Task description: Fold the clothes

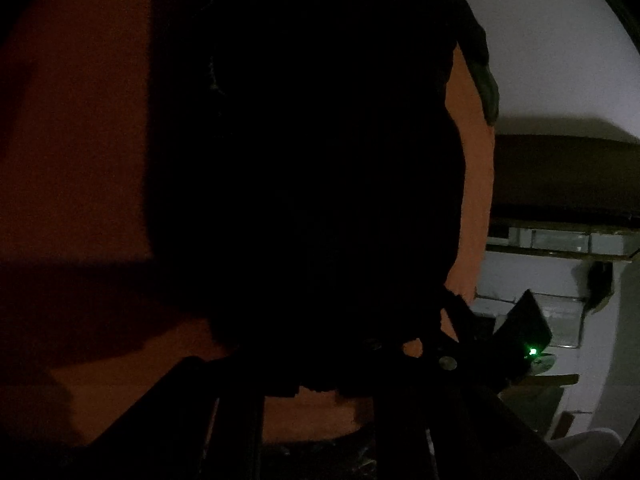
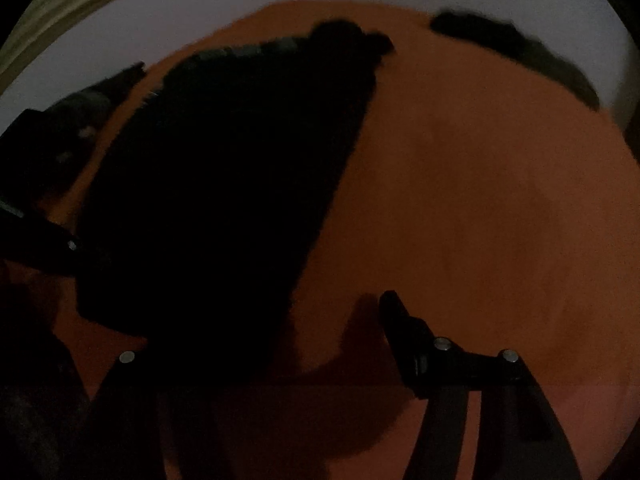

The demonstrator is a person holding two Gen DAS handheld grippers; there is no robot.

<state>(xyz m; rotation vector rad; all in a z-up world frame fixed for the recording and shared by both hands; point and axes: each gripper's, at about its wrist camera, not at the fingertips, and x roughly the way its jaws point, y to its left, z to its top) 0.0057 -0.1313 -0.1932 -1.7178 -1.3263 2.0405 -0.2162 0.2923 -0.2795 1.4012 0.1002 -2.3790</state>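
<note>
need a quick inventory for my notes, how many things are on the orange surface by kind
black garments: 2, a large one and a smaller dark piece at the far edge
grippers: 2, left gripper and right gripper
total: 4

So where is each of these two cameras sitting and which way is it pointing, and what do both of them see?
Left wrist view: on the left gripper, angled down over the dark garment on the orange surface; its own fingers are lost in the dark cloth.
Right wrist view: on the right gripper, angled down at the orange surface; its fingers stand apart, one finger over bare surface, the other at the garment's edge.
Shared: the dark garment, the orange surface, and the left gripper at the right view's left edge.
</note>
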